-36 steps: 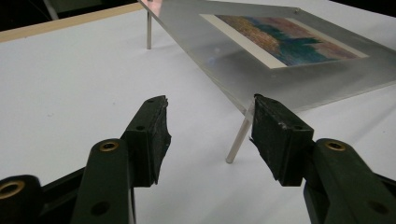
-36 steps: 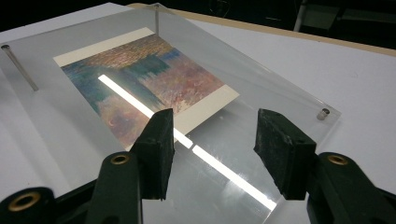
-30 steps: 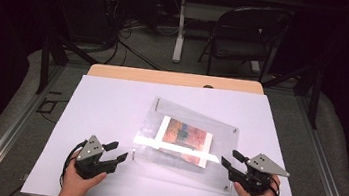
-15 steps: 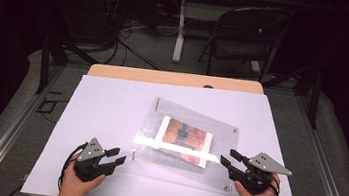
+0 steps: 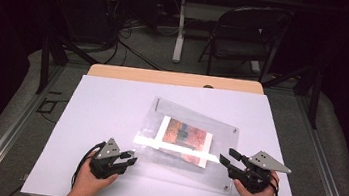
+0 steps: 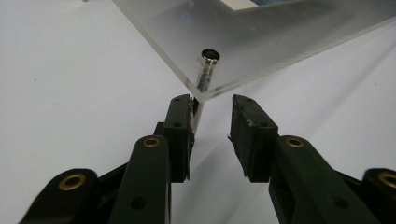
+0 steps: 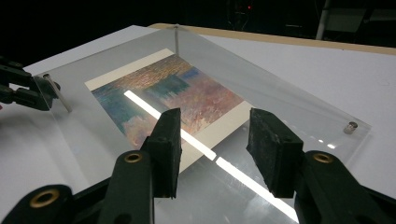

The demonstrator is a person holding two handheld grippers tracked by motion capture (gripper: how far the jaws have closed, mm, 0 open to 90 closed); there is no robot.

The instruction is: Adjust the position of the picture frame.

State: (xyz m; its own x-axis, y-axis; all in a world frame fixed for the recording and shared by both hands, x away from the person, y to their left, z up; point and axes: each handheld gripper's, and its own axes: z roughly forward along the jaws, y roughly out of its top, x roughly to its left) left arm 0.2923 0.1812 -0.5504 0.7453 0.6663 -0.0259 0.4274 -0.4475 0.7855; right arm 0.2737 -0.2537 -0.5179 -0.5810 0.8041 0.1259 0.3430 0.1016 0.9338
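Just ahead of the left gripper (image 6: 212,135), whose jaws stand spread, the near corner of the clear acrylic picture frame holding a colourful painted print (image 6: 261,42) and its small metal corner post (image 6: 205,74) sit almost against one pad; closing off-centre could skid the frame across the white surface (image 5: 111,105). The right gripper (image 7: 215,149), also spread, hovers over the frame's opposite edge, so uneven pulls might tilt or drop it.

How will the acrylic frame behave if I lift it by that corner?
The frame looks like a thick rigid sheet, so it should probably lift flat without flexing. Its glossy edge may slip between the left gripper's pads. The print seems sandwiched, likely staying put.
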